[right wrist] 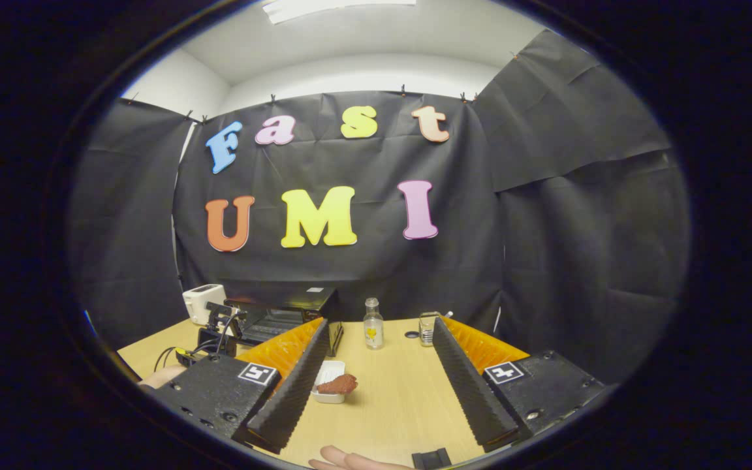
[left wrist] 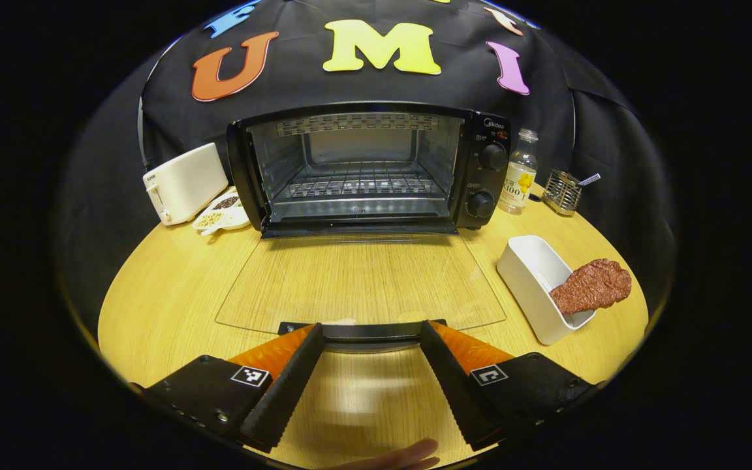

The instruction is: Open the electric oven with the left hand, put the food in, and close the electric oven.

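Black cloth hangs behind a round wooden bench (left wrist: 173, 287) in the left gripper view. At the back stands the electric oven (left wrist: 366, 166), its glass door (left wrist: 360, 281) folded down flat over the bench and the wire rack inside bare. The left claw (left wrist: 371, 336) is spread wide, its two fingers flanking the door's handle (left wrist: 366, 331) at the near edge; whether either finger touches the handle I cannot tell. Right of the door sits a white tray (left wrist: 526, 274) with the food (left wrist: 593, 285), a reddish-brown piece of meat, propped on its near rim. A white toaster (left wrist: 183, 183) and a small dish of grains (left wrist: 222, 214) lie left of the oven; a bottle (left wrist: 519, 173) and a wire holder (left wrist: 562, 191) stand to its right.

From the right gripper view, the right claw (right wrist: 379, 372) is raised above the bench (right wrist: 389, 398), wide apart and holding nothing. Between its fingers, well ahead, sit the white tray (right wrist: 325, 378) with the food (right wrist: 338, 384), the bottle (right wrist: 372, 324) and a glass (right wrist: 427, 328). Farther left are the oven (right wrist: 284, 310) and toaster (right wrist: 203, 301).
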`<state>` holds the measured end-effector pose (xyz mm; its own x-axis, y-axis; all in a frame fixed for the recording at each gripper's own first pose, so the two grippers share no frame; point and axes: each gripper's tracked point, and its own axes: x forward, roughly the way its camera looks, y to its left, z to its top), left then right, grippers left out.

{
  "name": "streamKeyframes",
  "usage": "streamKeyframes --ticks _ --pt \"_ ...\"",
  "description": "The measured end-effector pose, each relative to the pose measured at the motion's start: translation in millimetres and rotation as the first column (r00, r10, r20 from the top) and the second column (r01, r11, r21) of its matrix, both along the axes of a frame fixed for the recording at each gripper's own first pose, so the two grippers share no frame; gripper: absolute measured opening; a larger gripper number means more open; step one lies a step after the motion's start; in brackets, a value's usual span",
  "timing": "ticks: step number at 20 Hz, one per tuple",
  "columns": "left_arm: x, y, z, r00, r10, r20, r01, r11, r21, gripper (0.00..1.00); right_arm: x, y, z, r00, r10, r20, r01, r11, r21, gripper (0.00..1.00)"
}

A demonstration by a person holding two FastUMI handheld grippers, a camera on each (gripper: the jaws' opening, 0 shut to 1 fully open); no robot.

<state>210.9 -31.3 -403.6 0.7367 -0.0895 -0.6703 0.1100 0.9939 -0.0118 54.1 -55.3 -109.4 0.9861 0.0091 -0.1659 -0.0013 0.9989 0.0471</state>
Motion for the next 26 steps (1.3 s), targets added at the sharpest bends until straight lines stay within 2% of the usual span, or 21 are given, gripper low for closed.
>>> streamKeyframes --ticks 2,3,4,6,8,9,11,14,18,20,24,26 --pt "-0.2 0.5 4.0 1.000 0.004 0.015 -0.004 1.000 -0.003 0.96 1.7 -1.3 -3.6 1.000 -0.003 -0.010 0.003 1.000 0.008 1.00" --pt "0.6 -0.4 6.7 1.000 0.009 0.029 -0.008 1.000 -0.010 0.96 2.6 -1.8 -7.2 1.000 -0.001 -0.017 0.002 1.000 0.011 0.96" --pt "-3.0 -2.3 8.5 1.000 0.006 0.024 -0.005 1.000 -0.024 0.96 4.9 -2.5 -9.6 1.000 -0.001 -0.022 0.001 1.000 0.018 1.00" --pt "-12.1 -9.0 16.8 0.999 -0.002 0.034 0.003 0.999 -0.045 0.94 12.0 -0.6 -17.1 0.999 0.012 -0.044 -0.010 1.000 0.029 1.00" --pt "-17.1 -4.7 37.9 0.996 0.018 0.092 -0.016 1.000 -0.023 0.93 21.6 1.7 -30.5 0.996 0.036 -0.087 -0.033 0.999 0.037 1.00" --pt "-19.7 -4.6 52.6 0.991 0.024 0.133 -0.022 1.000 -0.016 0.93 26.8 2.3 -37.5 0.993 0.050 -0.111 -0.045 0.998 0.045 0.96" --pt "-30.9 -8.6 82.7 0.977 0.024 0.210 -0.021 1.000 -0.016 0.93 40.6 -0.4 -57.3 0.983 0.064 -0.173 -0.055 0.997 0.059 1.00" --pt "-49.9 -12.8 128.4 0.952 0.032 0.306 -0.025 0.999 -0.026 0.93 59.0 -2.4 -90.8 0.957 0.094 -0.273 -0.070 0.993 0.096 1.00" --pt "-74.0 -6.9 196.0 0.887 0.060 0.459 -0.065 0.998 -0.006 0.94 75.6 8.4 -136.5 0.894 0.186 -0.408 -0.122 0.977 0.177 0.99" --pt "-87.9 -7.4 217.6 0.868 0.067 0.492 -0.064 0.998 -0.022 0.94 85.7 14.9 -158.1 0.854 0.232 -0.466 -0.143 0.965 0.218 0.99" --pt "-107.6 12.1 261.0 0.807 0.112 0.580 -0.120 0.992 -0.024 0.94 107.4 24.1 -200.0 0.757 0.305 -0.577 -0.123 0.935 0.333 0.96" --pt "-120.7 17.8 276.7 0.783 0.123 0.609 -0.134 0.991 -0.028 0.94 115.9 37.2 -217.2 0.695 0.378 -0.611 -0.104 0.894 0.435 0.93"
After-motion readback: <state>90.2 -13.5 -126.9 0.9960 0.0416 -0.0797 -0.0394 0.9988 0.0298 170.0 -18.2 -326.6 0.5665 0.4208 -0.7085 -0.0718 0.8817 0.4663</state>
